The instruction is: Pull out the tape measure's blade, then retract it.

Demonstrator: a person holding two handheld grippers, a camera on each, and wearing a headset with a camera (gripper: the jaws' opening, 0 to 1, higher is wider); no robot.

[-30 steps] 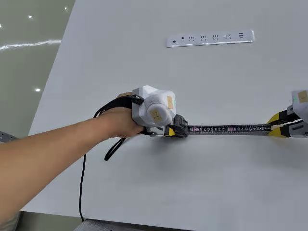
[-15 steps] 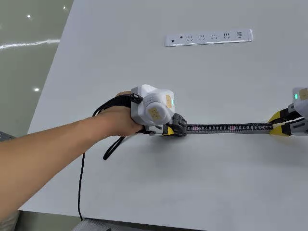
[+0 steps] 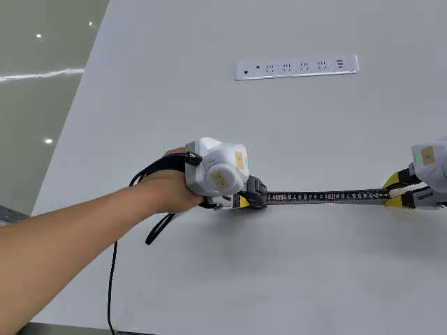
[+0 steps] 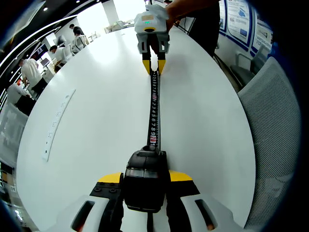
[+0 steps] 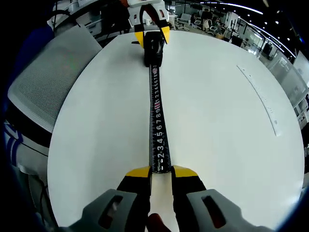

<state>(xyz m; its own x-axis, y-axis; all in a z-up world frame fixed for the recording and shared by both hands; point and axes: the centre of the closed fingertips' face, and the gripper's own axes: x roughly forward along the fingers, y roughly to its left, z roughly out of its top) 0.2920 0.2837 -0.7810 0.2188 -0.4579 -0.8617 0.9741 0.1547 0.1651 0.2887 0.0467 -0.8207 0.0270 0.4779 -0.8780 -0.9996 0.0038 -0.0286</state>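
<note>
While the left gripper [image 4: 146, 178] is clamping its yellow-tipped fingers [image 4: 110, 178] against both sides of the tape measure's black case [image 3: 255, 192], low in the middle of the head view, the blade [image 3: 328, 197] is lying drawn out flat along the white worktop [image 3: 209, 91] toward the right edge of the frame. There the right gripper [image 3: 393, 190] is pinching the blade's free end, its fingers closing in on the lowest numbers in the right gripper view. The case is resting on the worktop. A forearm [image 3: 70, 237] is reaching in from the lower left of the head view, its hand [image 3: 171, 188] wrapping the left gripper. A white power strip [image 3: 297, 67] is lying in the upper middle, well apart from the tape.
</note>
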